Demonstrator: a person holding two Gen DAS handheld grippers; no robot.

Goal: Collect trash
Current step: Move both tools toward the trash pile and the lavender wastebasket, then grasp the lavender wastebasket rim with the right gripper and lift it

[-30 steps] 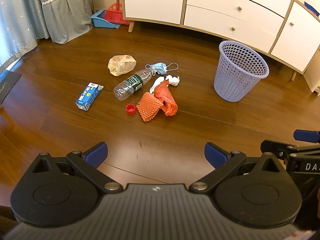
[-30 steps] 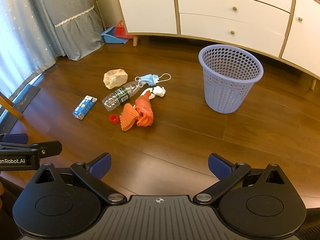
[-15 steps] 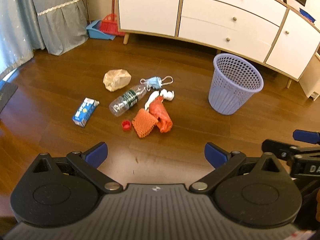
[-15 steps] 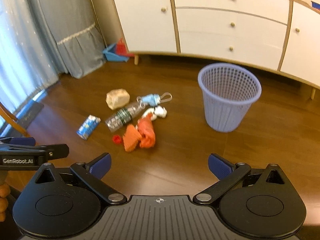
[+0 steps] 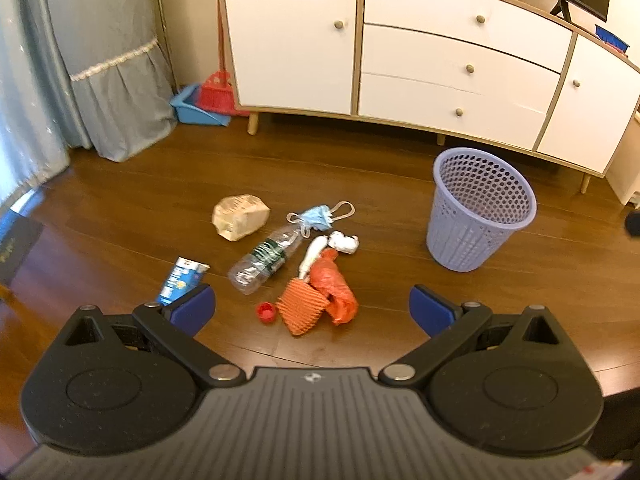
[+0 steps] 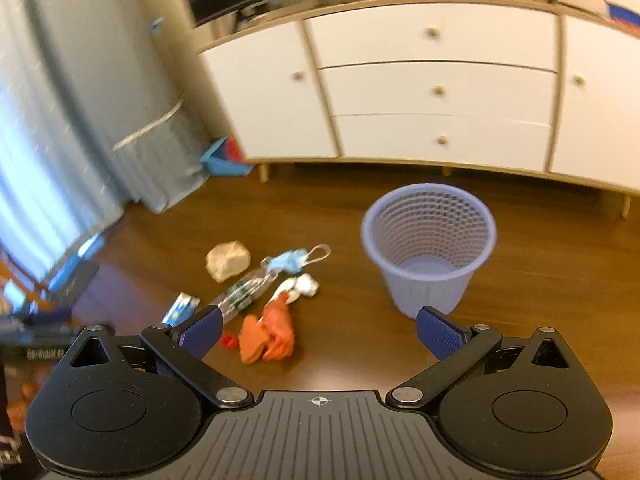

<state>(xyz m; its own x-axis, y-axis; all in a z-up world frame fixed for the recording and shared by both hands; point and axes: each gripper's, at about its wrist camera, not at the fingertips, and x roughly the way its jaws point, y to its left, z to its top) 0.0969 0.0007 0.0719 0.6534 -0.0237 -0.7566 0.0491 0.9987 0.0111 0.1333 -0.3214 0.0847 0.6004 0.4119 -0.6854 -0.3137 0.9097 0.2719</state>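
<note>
Trash lies in a loose pile on the wooden floor: a clear plastic bottle [image 5: 266,258], an orange foam net [image 5: 302,311] beside an orange bag [image 5: 334,284], a red cap [image 5: 266,312], a blue face mask [image 5: 318,216], white tissue [image 5: 342,242], a tan crumpled bag [image 5: 239,222] and a blue carton [image 5: 180,284]. A lilac mesh basket [image 5: 480,210] stands upright to the right of the pile; in the right wrist view the basket [image 6: 428,246] looks empty. My left gripper [image 5: 312,308] and right gripper [image 6: 320,332] are open, high above the floor, holding nothing.
A white sideboard [image 5: 400,56] on short legs runs along the back wall. A red brush with a blue dustpan [image 5: 204,104] leans in the corner by grey curtains [image 5: 108,80]. The left gripper's body [image 6: 36,340] shows at the left edge of the right wrist view.
Both grippers have risen and tilted up, so the pile and basket sit lower and farther in both views. The right wrist view is motion-blurred. Nothing has been picked up.
</note>
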